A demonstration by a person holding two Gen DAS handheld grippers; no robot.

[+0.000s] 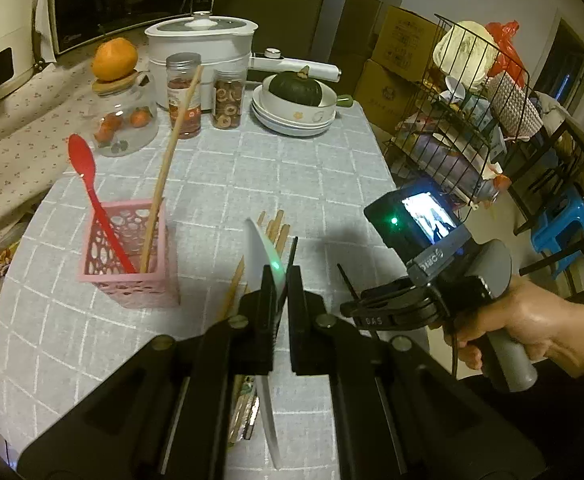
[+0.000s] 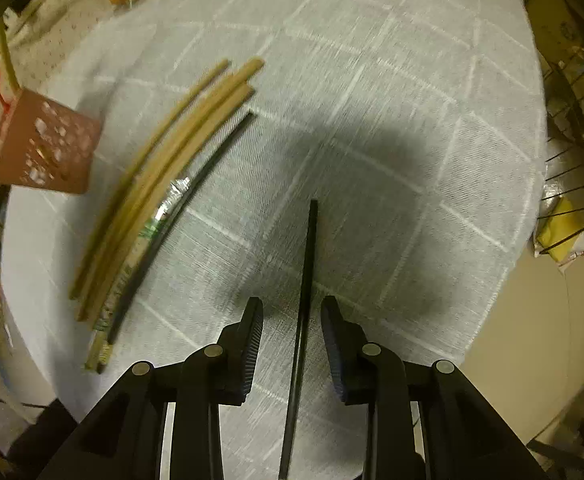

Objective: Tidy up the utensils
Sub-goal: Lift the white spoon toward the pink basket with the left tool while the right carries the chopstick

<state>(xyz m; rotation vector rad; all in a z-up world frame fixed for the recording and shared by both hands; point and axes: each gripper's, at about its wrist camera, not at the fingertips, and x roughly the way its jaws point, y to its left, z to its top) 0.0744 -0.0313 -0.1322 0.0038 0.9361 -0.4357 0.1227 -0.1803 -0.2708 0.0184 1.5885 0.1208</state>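
**Op A:** My left tool [image 1: 279, 280] is clamped tight on a white spoon [image 1: 265, 256], bowl end standing up past the fingertips and the handle running back underneath. The pink basket [image 1: 131, 256] sits to its left on the counter [image 1: 251, 160], with a red spoon [image 1: 91, 196] and one wooden chopstick [image 1: 171, 152] already standing in it.

**Op B:** And the right side?

**Op A:** My right tool [image 2: 292, 344] points straight down at the cloth, jaws partly apart. A black chopstick [image 2: 306, 280] lies between the pads, and neither pad presses on it, so I count it as not gripped. Its long axis runs along the way the fingers point, away from me toward the middle of the counter.

**Op B:** Where are the rest?

**Op A:** The bundle of wooden chopsticks [image 2: 163, 176] lies left of the right tool, with a second black one [image 2: 179, 200] along its near edge. All of them lie roughly parallel, slanting up toward the right. The basket is further left still.

**Op B:** So which hand feeds the basket?

**Op A:** I judge the left one: it is nearer the basket and loaded. The spoon has to travel left and tip handle-down over the opening. The right view is blurred, so I can't tell whether the black stick fully rests on the cloth.
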